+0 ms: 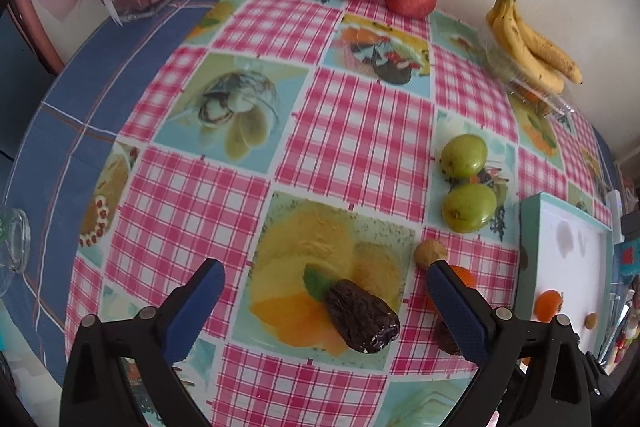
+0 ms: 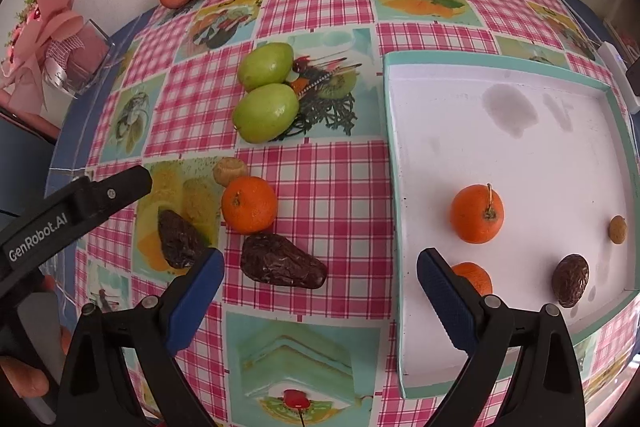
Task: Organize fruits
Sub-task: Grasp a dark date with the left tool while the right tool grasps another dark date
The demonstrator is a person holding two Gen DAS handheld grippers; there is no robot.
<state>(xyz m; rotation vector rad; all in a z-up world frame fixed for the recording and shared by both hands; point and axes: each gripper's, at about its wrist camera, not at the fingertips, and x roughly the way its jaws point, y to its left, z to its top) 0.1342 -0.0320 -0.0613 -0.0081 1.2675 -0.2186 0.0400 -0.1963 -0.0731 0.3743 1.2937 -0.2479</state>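
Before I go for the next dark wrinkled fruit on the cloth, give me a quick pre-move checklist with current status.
1. Left hand-held gripper open, nothing held: ok.
2. Right hand-held gripper open, nothing held: ok.
3. Dark wrinkled fruit lies between the left fingers' line: ok.
4. Second dark wrinkled fruit lies apart from the orange mandarin: ok, though close.
5. White tray with teal rim has bare floor left: ok.
6. Whether the left fingertips are low enough to close: cannot tell.
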